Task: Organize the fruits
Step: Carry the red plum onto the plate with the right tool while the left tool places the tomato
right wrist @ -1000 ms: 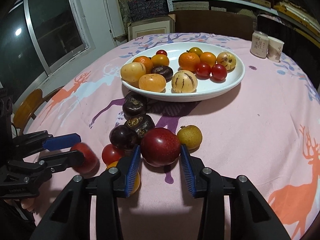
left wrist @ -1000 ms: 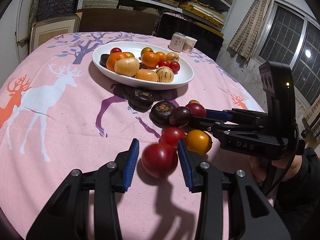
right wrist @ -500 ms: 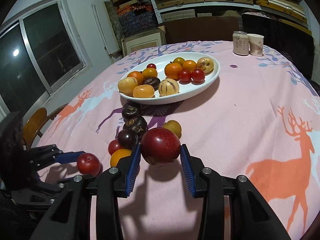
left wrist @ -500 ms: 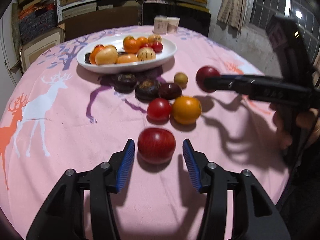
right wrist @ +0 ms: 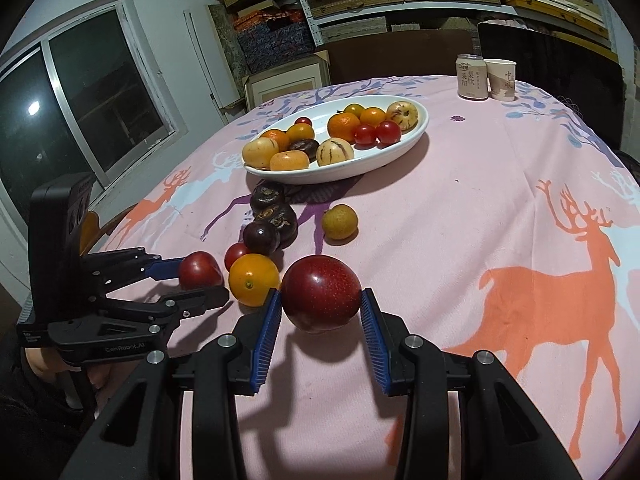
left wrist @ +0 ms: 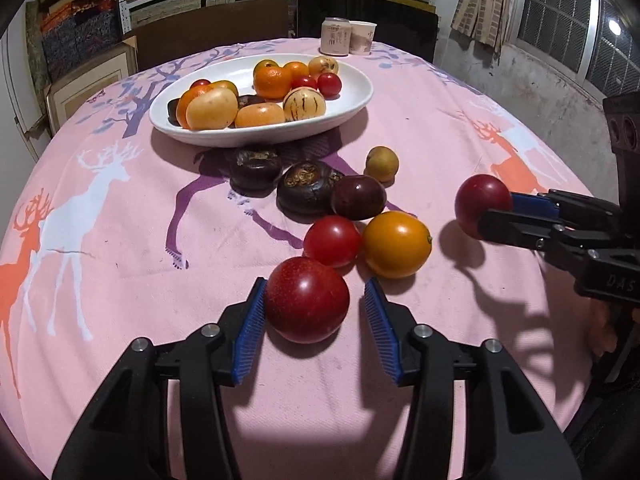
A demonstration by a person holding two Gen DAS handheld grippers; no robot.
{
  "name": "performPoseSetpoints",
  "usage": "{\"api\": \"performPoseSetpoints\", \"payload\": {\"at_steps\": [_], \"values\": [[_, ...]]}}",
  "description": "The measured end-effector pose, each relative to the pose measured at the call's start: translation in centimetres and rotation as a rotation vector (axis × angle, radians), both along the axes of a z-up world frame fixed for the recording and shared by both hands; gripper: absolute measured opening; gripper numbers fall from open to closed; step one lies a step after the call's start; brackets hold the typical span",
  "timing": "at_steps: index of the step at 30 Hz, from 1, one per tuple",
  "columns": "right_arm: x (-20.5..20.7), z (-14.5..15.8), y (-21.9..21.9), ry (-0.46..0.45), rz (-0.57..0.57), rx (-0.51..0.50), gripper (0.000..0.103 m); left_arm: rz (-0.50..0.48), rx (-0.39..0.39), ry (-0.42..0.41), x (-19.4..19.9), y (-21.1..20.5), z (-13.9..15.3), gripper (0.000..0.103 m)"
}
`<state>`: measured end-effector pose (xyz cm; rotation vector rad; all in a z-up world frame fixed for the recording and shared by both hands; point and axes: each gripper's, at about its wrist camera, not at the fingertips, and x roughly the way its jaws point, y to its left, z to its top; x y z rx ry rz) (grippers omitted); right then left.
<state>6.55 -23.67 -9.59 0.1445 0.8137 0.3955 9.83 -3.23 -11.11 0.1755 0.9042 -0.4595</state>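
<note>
A red plum [right wrist: 321,298], pinched and lifted by the right gripper [right wrist: 320,312], hangs well short of the white dish [right wrist: 416,136]. Nearer that dish's side, another red fruit [left wrist: 306,299] sits on the tablecloth [left wrist: 120,260] between the left gripper's [left wrist: 316,316] closing jaws.

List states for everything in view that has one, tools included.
left tool: closing around red plum, one pad not touching.
red plum: resting on the cloth.
right tool: shut on dark plum.
dark plum: lifted off the cloth.
dish: upright, holding fruit.
can: upright.
paper cup: upright.
</note>
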Motion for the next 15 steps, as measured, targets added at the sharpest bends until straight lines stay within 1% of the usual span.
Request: {"api": "performPoseSetpoints", "payload": {"at_steps": [3,8,15], "values": [[0.1,-0.3,-0.5,0.018,-0.008,0.026,0.041,0.004,-0.009,-0.005,-0.4,0.2,0.1,0.038],[-0.2,-0.1,-0.5,0.001,0.001,0.036,0.041,-0.007,-0.032,-0.021,-1.4,0.0,0.8,0.038],[-0.4,0.7,-1.1,-0.016,-0.011,0.037,0.041,0.002,-0.064,-0.07,-2.4,0.9,2.9,0.038]]}}
